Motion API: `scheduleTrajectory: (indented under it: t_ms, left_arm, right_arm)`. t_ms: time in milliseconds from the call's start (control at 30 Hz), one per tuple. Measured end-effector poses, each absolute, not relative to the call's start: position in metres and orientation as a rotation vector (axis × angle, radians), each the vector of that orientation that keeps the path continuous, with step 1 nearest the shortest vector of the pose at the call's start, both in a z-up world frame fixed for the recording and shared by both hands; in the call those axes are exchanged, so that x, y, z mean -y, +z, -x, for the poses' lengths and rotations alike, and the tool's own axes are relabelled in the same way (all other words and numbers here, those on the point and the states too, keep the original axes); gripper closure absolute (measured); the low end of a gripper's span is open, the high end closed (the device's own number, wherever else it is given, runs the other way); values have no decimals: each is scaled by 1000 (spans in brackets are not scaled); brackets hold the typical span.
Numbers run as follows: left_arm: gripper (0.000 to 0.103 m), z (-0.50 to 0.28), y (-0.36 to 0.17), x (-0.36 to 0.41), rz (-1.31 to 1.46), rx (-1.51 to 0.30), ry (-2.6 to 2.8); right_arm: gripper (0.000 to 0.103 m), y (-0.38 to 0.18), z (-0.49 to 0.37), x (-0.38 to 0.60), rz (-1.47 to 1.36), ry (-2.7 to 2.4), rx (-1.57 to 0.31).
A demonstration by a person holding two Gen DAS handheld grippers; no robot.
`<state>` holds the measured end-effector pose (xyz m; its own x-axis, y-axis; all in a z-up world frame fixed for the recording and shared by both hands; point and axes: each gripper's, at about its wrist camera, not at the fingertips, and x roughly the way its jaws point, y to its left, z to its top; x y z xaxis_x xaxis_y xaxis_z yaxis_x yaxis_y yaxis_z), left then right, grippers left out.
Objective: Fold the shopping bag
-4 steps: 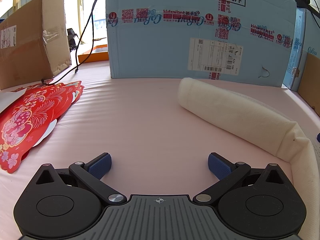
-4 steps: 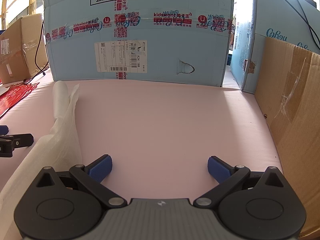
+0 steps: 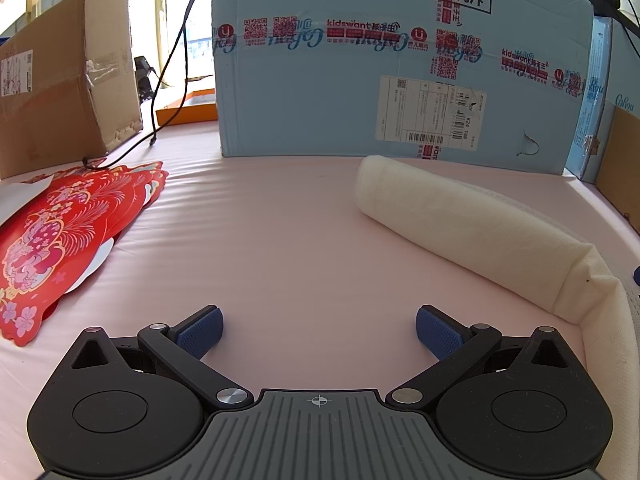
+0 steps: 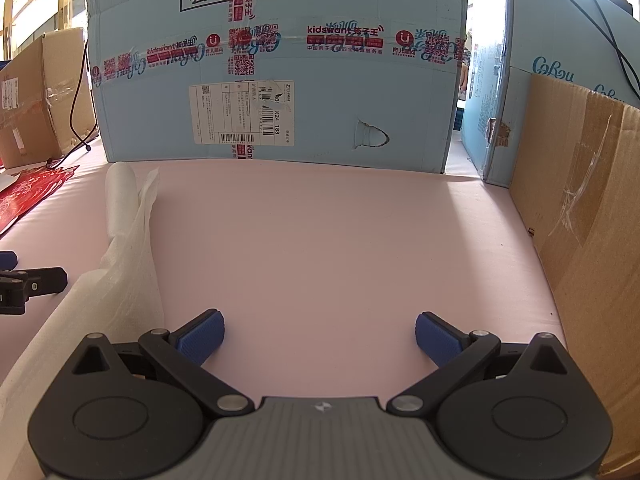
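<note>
The shopping bag (image 3: 472,224) is white fabric, rolled into a long tube that lies on the pink tabletop (image 3: 280,248) to the right of my left gripper. In the right wrist view the same bag (image 4: 128,216) runs along the left side, its loose end spread toward the camera. My left gripper (image 3: 319,330) stands open over bare pink surface with nothing between its blue pads. My right gripper (image 4: 319,334) is open too, empty, just right of the bag's loose end. Part of the left gripper (image 4: 28,284) shows at the left edge of the right wrist view.
A large light-blue carton (image 3: 400,60) stands at the back. A brown carton (image 3: 60,80) sits back left, with a black cable (image 3: 168,80) beside it. Red printed paper sheets (image 3: 68,232) lie at the left. A brown cardboard wall (image 4: 588,232) closes the right side.
</note>
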<state>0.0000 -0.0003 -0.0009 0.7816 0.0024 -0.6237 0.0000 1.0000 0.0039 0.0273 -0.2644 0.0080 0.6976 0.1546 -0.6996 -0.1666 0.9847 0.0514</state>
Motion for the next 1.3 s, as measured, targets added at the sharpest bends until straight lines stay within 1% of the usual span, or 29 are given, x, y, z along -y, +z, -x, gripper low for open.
scheduleTrajectory:
  t_ms: [567, 1300]
  left_arm:
    - [0, 1, -1, 3, -1, -673, 0]
    - [0, 1, -1, 1, 2, -673, -1]
  right_arm:
    - [0, 15, -30, 267, 14, 180, -779]
    - [0, 10, -28, 266, 13, 180, -779]
